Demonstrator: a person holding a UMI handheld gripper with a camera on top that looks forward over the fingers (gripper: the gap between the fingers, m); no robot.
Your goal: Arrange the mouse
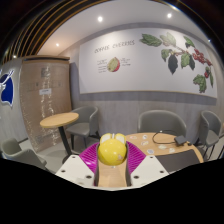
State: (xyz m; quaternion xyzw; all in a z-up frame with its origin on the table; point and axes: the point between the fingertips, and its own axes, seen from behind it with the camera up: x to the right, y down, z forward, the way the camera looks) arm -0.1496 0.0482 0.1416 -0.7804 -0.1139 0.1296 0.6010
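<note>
Claw [112, 160] pinches a yellow mouse [112, 150] at lower centre; keep pressure even, lower it level onto the surface [185, 158] at lower right.

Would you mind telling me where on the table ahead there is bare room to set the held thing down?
The fingers hold a yellow object. Just beyond it, the wooden table looks bare. Toward the grey chair, a dark pad crowds it.
</note>
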